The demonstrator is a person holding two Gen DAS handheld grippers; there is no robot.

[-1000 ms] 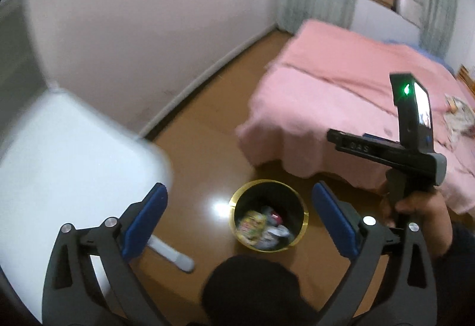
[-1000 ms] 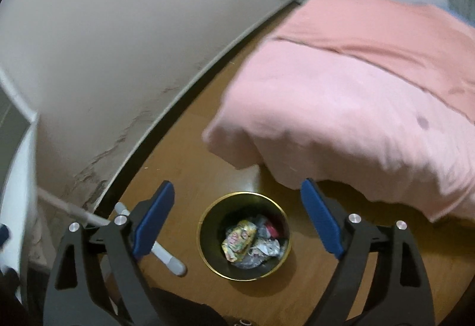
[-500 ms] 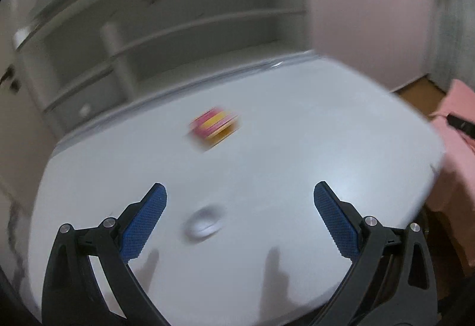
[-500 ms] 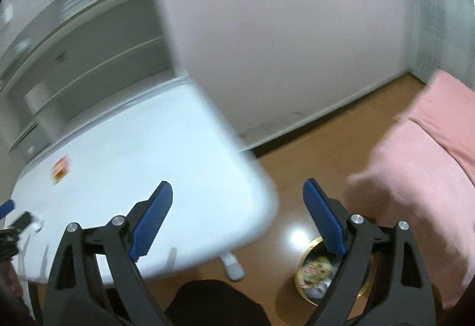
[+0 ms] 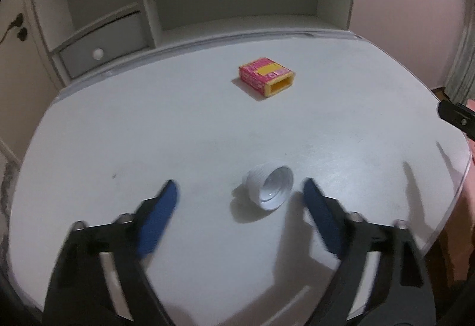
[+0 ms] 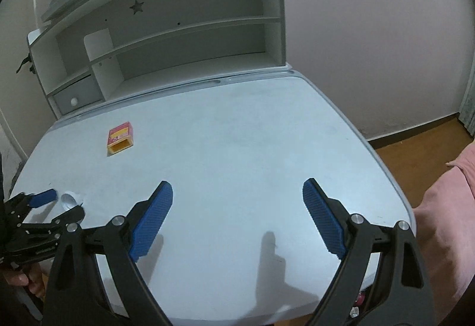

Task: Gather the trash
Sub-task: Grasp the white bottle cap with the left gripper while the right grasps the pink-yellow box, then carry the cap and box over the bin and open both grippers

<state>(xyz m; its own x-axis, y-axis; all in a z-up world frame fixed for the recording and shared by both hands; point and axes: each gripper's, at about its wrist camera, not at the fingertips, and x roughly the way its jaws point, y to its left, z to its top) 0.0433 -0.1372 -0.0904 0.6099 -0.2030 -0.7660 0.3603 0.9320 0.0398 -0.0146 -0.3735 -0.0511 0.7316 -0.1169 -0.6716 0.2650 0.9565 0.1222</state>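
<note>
A white bottle cap (image 5: 268, 188) lies on its side on the white desk (image 5: 207, 124), open end toward me. My left gripper (image 5: 240, 194) hangs just over the desk with the cap between its blue pads (image 5: 160, 216), nearer the right one. Its jaws are closing and neither pad touches the cap. Farther back lies a small pink and yellow box (image 5: 267, 76), open at one end. In the right wrist view the box (image 6: 120, 138) and the cap (image 6: 69, 200) lie far left, with the left gripper (image 6: 59, 206) around the cap. My right gripper (image 6: 237, 191) stands open above the desk's near right part, nothing between its fingers.
A white shelf unit (image 6: 178, 38) with a small knobbed drawer (image 6: 74, 100) rises behind the desk. A pink bed cover (image 6: 445, 207) lies close on the right, with wooden floor (image 6: 415, 142) and a plain wall beyond. A black part of the right gripper (image 5: 457, 118) shows at the right edge.
Both views swung away from the floor bin and bed to the desk. The left gripper came down around the white cap and its jaws narrowed. The right gripper stayed wide.
</note>
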